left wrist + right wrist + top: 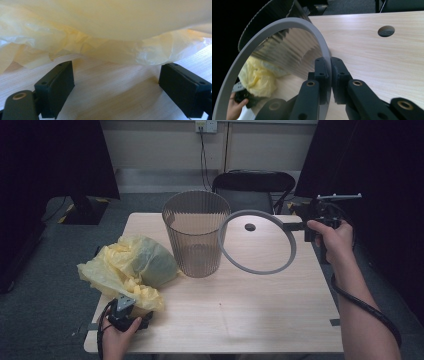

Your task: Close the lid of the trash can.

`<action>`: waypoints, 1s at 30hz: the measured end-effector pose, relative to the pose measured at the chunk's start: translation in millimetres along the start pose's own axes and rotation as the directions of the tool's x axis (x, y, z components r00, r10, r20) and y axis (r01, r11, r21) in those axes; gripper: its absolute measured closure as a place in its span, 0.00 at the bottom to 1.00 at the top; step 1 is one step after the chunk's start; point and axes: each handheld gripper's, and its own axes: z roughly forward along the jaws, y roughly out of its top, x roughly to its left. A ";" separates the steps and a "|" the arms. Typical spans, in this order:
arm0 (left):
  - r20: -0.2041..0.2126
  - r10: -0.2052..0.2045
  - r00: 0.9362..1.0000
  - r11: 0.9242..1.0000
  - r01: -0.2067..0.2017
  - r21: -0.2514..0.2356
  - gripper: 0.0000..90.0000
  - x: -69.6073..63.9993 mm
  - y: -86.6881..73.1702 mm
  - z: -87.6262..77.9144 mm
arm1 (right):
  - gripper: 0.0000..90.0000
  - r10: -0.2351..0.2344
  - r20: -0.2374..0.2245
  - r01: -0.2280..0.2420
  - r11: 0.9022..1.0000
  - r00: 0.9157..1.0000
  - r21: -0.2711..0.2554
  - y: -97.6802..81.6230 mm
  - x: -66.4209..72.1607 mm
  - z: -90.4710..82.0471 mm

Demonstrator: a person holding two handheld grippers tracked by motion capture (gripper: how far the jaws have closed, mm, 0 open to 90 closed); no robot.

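clamping the grey ring (274, 26), right jaws pinch its rim; left jaws apart before the yellow bag (105, 30).

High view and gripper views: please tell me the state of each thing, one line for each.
Bin: upright on the table, no bag inside, ring off.
Ring: held above the table, beside the bin.
Bag: crumpled on the table, not held.
Left gripper: open, jaws at the bag's edge.
Right gripper: shut on the ring.
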 end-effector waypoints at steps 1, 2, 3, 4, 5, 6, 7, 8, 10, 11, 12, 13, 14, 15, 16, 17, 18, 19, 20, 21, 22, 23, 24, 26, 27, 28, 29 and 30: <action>0.000 -0.001 1.000 1.000 0.001 0.000 0.14 0.0 0.0 0.0 | 0.93 0.004 0.001 -0.004 1.000 1.000 -0.001 1.7 0.4 1.4; 0.000 0.000 1.000 1.000 0.000 0.000 0.14 0.0 0.0 0.0 | 0.93 0.006 0.007 -0.006 1.000 1.000 -0.006 3.2 0.7 2.8; 0.000 -0.001 1.000 1.000 0.001 0.000 0.14 0.0 0.0 0.0 | 0.93 0.011 0.010 -0.011 1.000 1.000 -0.010 4.7 1.1 4.2; 0.001 -0.001 1.000 1.000 0.001 0.000 0.14 -0.1 0.0 0.1 | 0.93 0.016 0.009 -0.016 1.000 1.000 -0.013 6.1 1.3 5.9; 0.001 -0.001 1.000 1.000 0.001 0.000 0.14 -0.1 0.0 0.0 | 0.93 0.022 0.010 -0.022 1.000 1.000 -0.016 7.5 1.6 7.5; -0.001 0.000 1.000 1.000 0.000 0.000 0.14 0.0 0.0 0.0 | 0.93 0.024 0.015 -0.024 1.000 1.000 -0.018 8.8 1.9 9.1; 0.000 -0.001 1.000 1.000 0.001 0.000 0.14 0.0 0.0 0.0 | 0.93 0.026 0.021 -0.026 0.999 0.999 -0.020 10.1 2.5 10.7; 0.000 -0.001 1.000 1.000 0.001 0.000 0.14 0.0 0.0 0.0 | 0.93 0.031 0.025 -0.030 0.999 0.999 -0.025 11.3 3.0 12.3; 0.001 0.000 1.000 1.000 0.000 0.001 0.14 0.0 0.1 0.1 | 0.93 0.041 0.041 -0.039 0.998 0.998 -0.039 13.5 5.0 15.5; 0.001 -0.002 1.000 1.000 0.002 0.000 0.13 -0.1 0.2 0.2 | 0.93 0.037 0.051 -0.035 0.999 0.998 -0.039 14.5 6.1 16.8; 0.001 -0.002 1.000 1.000 0.002 0.000 0.13 -0.1 0.1 0.3 | 0.93 0.039 0.062 -0.037 0.998 0.997 -0.041 15.9 8.2 18.8; 0.001 -0.002 1.000 1.000 0.002 0.000 0.13 -0.1 0.1 0.3 | 0.93 0.042 0.063 -0.039 0.998 0.997 -0.047 16.9 9.5 20.2; 0.001 -0.002 1.000 1.000 0.002 0.000 0.13 -0.1 0.1 0.3 | 0.93 0.046 0.061 -0.043 0.998 0.997 -0.048 17.9 10.4 21.6; 0.001 -0.002 1.000 1.000 0.002 0.000 0.13 -0.1 0.2 0.2 | 0.93 0.050 0.070 -0.047 0.998 0.996 -0.049 18.8 11.5 22.4; 0.002 -0.002 1.000 1.000 0.002 0.000 0.13 -0.1 0.2 0.2 | 0.93 0.052 0.080 -0.048 0.998 0.995 -0.051 19.6 12.6 23.1; 0.002 -0.002 1.000 1.000 0.002 0.000 0.13 -0.1 0.2 0.2 | 0.93 0.052 0.084 -0.048 0.998 0.995 -0.051 20.3 13.3 24.0; 0.002 -0.002 1.000 1.000 0.002 0.001 0.13 -0.1 0.2 0.2 | 0.93 0.060 0.088 -0.055 0.997 0.994 -0.057 20.8 14.1 24.8; 0.002 -0.002 1.000 1.000 0.002 0.001 0.13 -0.1 0.2 0.1 | 0.93 0.063 0.091 -0.058 0.997 0.994 -0.059 21.5 14.8 25.8; 0.002 -0.002 1.000 1.000 0.002 0.001 0.13 -0.1 0.2 0.2 | 0.93 0.063 0.094 -0.058 0.997 0.994 -0.058 22.3 15.5 26.9; 0.002 -0.002 1.000 1.000 0.002 0.001 0.13 -0.1 0.2 0.2 | 0.93 0.066 0.100 -0.061 0.997 0.993 -0.057 23.1 16.3 28.2; 0.002 -0.002 1.000 1.000 0.002 0.001 0.13 -0.1 0.2 0.1 | 0.93 0.066 0.105 -0.061 0.997 0.992 -0.056 23.8 17.0 29.1; 0.002 -0.001 1.000 1.000 0.001 0.001 0.13 -0.1 0.2 0.1 | 0.93 0.065 0.108 -0.059 0.997 0.992 -0.056 25.2 18.4 30.6; 0.002 -0.002 1.000 1.000 0.002 0.001 0.13 -0.1 0.2 0.2 | 0.93 0.067 0.108 -0.061 0.996 0.992 -0.057 26.2 19.4 31.9; 0.002 -0.001 1.000 1.000 0.001 0.002 0.13 -0.1 0.2 0.1 | 0.93 0.068 0.112 -0.062 0.997 0.991 -0.053 28.5 21.7 34.3; 0.001 -0.001 1.000 1.000 0.001 0.002 0.13 -0.1 0.2 0.1 | 0.93 0.066 0.114 -0.060 0.997 0.991 -0.053 29.4 22.6 35.5; 0.001 -0.001 1.000 1.000 0.001 0.001 0.13 -0.1 0.2 0.1 | 0.93 0.067 0.109 -0.062 0.997 0.992 -0.048 30.2 23.2 36.9; 0.001 -0.001 1.000 1.000 0.001 0.001 0.13 -0.1 0.2 0.1 | 0.93 0.067 0.108 -0.063 0.997 0.992 -0.045 30.7 23.4 38.0; 0.001 -0.001 1.000 1.000 0.001 0.002 0.13 -0.1 0.2 0.1 | 0.93 0.074 0.112 -0.070 0.997 0.991 -0.045 31.3 24.0 39.1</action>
